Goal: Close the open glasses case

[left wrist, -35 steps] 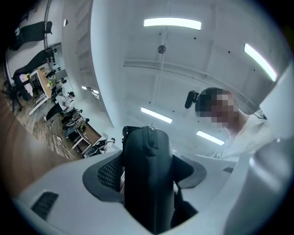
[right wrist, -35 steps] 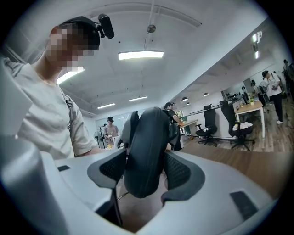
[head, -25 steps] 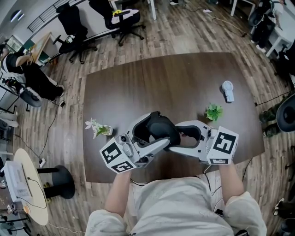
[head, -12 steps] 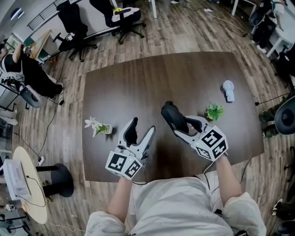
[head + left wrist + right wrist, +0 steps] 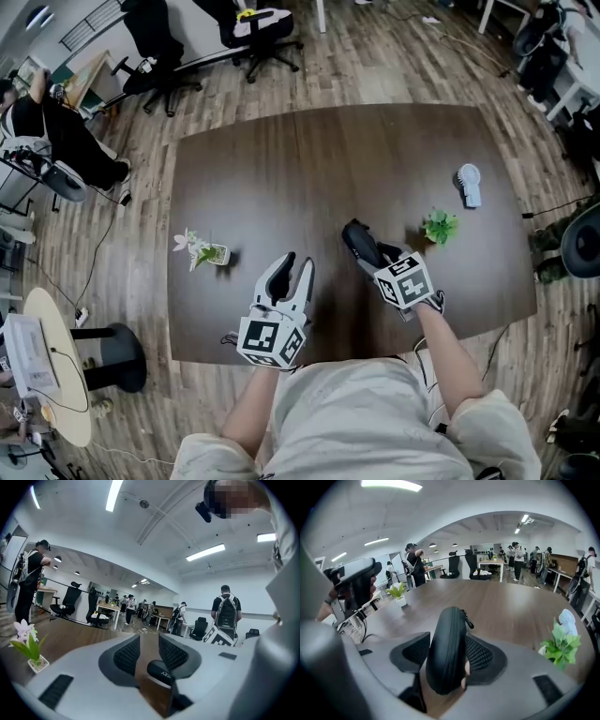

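Dark wooden table (image 5: pixel 375 159), potted flower (image 5: pixel 200 251) at left, green plant (image 5: pixel 439 226) near white fan (image 5: pixel 468 184), office chairs (image 5: pixel 253 23) beyond

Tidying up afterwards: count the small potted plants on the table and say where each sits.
2. One white-flowered plant stands near the table's left edge. One green plant stands toward its right edge. None looks hidden.

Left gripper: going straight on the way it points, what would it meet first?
Probably nothing: the left gripper, whose jaws have just been closing with nothing between them, points out over bare table; depth is unclear.
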{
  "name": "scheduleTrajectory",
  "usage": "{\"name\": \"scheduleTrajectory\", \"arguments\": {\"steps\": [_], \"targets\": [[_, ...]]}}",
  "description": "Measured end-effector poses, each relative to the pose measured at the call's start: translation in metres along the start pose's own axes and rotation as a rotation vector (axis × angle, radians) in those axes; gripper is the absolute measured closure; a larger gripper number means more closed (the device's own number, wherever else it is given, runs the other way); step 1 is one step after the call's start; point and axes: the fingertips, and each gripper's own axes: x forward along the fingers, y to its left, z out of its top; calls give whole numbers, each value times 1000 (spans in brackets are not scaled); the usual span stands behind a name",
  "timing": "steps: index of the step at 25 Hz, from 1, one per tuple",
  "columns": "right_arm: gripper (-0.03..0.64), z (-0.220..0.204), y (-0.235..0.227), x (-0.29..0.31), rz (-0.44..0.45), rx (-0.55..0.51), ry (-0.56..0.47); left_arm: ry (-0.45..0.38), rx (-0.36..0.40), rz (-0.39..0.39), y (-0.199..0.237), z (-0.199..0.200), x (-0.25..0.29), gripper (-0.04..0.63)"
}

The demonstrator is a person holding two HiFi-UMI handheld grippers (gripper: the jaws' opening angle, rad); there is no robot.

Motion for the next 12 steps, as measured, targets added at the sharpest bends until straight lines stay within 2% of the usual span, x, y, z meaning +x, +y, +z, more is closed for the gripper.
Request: {"name": "scheduleTrajectory", "arguments": {"steps": [2,5,9,12], "targets": [[377,-6,3,6,14,43,3,-1,1,15,-1,-3,-2,500],[376,-15,5,16,33,106,8,-2,13,52,1,-8,-5,592],[373,-19,-1,20,67,233,-24,6,61,88,2,-13,-8,594],[371,-20,-5,18,80,276,-44,20,91,130,5,-18,-11,594]]}}
